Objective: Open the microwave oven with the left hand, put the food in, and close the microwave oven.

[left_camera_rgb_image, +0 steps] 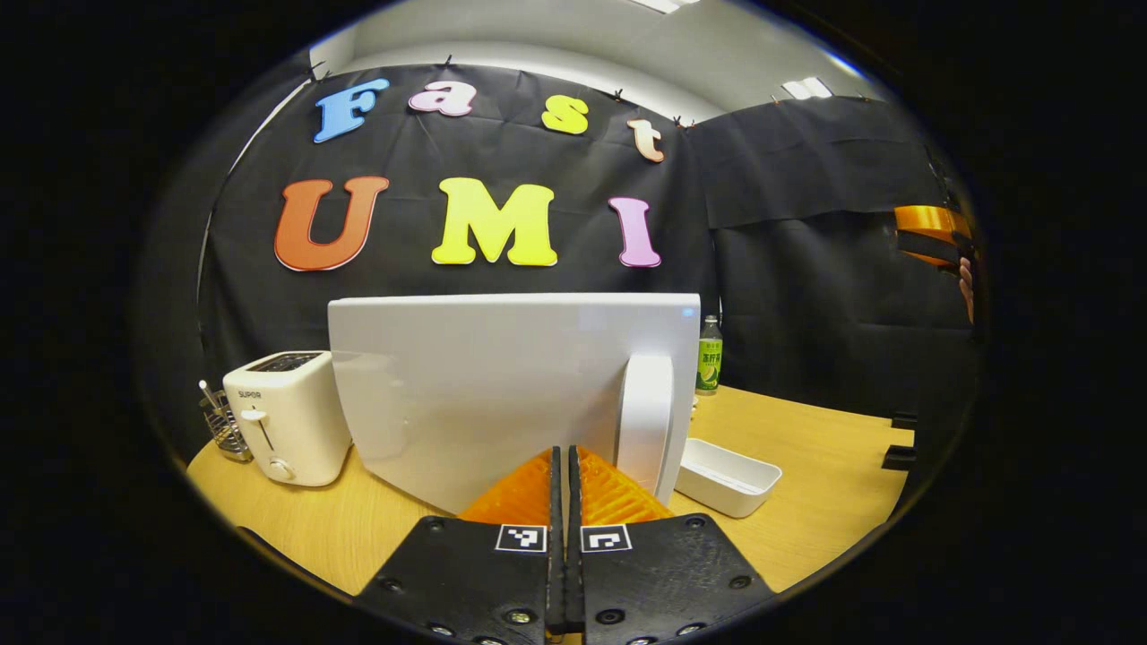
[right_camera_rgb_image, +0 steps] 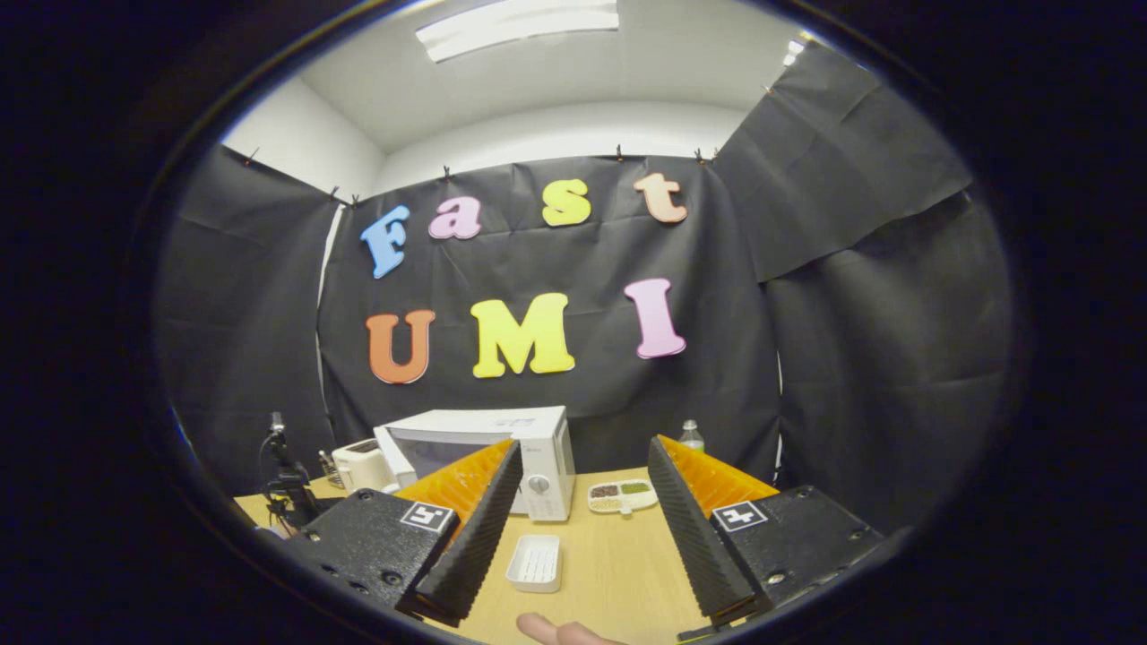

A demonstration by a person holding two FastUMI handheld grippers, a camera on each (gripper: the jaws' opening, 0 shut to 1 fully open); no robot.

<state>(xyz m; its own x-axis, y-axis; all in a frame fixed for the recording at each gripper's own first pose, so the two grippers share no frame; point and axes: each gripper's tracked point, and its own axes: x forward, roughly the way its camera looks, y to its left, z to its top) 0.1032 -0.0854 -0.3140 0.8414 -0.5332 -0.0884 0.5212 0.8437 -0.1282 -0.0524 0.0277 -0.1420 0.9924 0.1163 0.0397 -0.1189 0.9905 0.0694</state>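
Left hand-held gripper (left_camera_rgb_image: 566,461) clenched, fingers together with nothing between, close before the white microwave oven's door (left_camera_rgb_image: 502,385) | right hand-held gripper (right_camera_rgb_image: 582,511) released – fingers wide apart, well back | white microwave oven (right_camera_rgb_image: 484,457) on the wooden counter (right_camera_rgb_image: 618,555) | white divided food plate (right_camera_rgb_image: 622,495) just beside it

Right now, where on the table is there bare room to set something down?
Bare wood lies right of the white tray, in front of the food plate. It is crowded around the microwave and toaster.
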